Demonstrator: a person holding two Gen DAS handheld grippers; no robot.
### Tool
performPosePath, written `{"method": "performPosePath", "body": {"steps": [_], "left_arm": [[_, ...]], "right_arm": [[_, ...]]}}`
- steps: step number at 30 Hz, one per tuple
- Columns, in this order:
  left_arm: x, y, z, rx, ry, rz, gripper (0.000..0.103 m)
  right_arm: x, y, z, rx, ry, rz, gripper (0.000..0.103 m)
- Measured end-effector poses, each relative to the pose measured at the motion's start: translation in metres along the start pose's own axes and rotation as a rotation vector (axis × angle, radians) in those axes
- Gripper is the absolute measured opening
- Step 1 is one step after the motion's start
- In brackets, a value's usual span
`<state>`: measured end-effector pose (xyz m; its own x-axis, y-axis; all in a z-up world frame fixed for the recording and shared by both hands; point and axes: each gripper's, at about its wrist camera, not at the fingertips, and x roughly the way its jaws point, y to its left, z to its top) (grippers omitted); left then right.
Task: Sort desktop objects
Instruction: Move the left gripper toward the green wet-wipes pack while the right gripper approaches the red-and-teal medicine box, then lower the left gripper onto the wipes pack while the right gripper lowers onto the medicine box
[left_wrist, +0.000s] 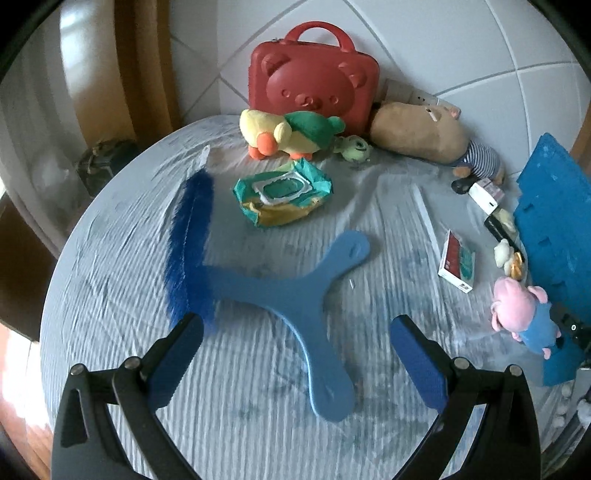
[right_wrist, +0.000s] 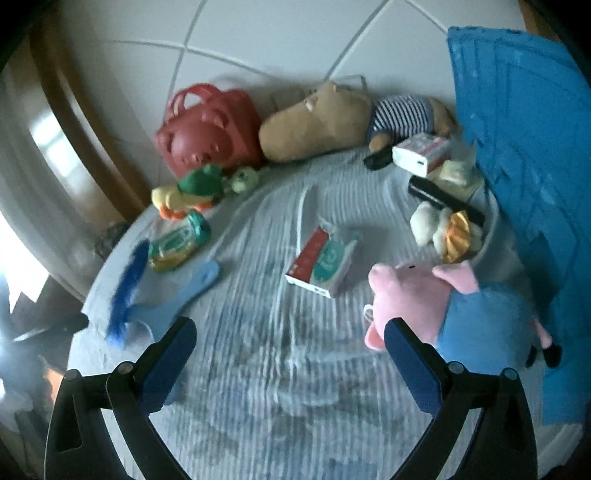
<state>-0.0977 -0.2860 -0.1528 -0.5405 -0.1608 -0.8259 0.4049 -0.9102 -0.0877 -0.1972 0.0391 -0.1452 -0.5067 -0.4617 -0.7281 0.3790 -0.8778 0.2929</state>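
Observation:
A blue brush with a Y-shaped handle (left_wrist: 291, 291) lies on the round table, its bristles (left_wrist: 190, 236) to the left. My left gripper (left_wrist: 295, 328) hangs open just above the handle, one finger on each side. A green wet-wipes pack (left_wrist: 282, 192) rests behind it. In the right wrist view my right gripper (right_wrist: 291, 332) is open over bare cloth, its right finger (right_wrist: 410, 362) close to a pink and blue pig plush (right_wrist: 443, 306). A red and green small box (right_wrist: 323, 262) lies ahead of it. The brush (right_wrist: 155, 295) shows at the left.
Along the wall stand a red bear-face case (left_wrist: 314, 77), a yellow duck plush (left_wrist: 284, 134), a small green toy (left_wrist: 354, 147) and a tan plush in stripes (left_wrist: 424, 136). A blue crate (left_wrist: 554, 229) stands at the right, with a white box (left_wrist: 484, 194), a black item and small toys beside it.

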Motion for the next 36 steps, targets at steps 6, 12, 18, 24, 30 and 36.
{"method": "performPosePath", "body": {"steps": [6, 12, 18, 24, 30, 36], "left_arm": [[0.035, 0.002, 0.037, 0.112, 0.02, -0.02, 0.103], [0.082, 0.018, 0.094, 0.277, 0.027, -0.04, 0.103], [0.147, 0.023, 0.14, 0.423, 0.074, -0.05, 0.103], [0.211, 0.009, 0.158, 0.597, 0.15, -0.109, 0.103], [0.261, 0.005, 0.159, 0.668, 0.237, -0.163, 0.103], [0.275, 0.012, 0.163, 0.634, 0.24, -0.197, 0.103]], "right_arm": [[0.031, 0.002, 0.015, 0.036, 0.016, -0.02, 0.103], [0.072, 0.016, 0.035, 0.068, 0.044, -0.085, 0.103], [0.122, 0.019, 0.053, 0.181, 0.088, -0.2, 0.103], [0.157, 0.01, 0.06, 0.26, 0.142, -0.267, 0.103], [0.186, -0.002, 0.064, 0.291, 0.191, -0.322, 0.103], [0.217, -0.012, 0.072, 0.301, 0.226, -0.393, 0.103]]}}
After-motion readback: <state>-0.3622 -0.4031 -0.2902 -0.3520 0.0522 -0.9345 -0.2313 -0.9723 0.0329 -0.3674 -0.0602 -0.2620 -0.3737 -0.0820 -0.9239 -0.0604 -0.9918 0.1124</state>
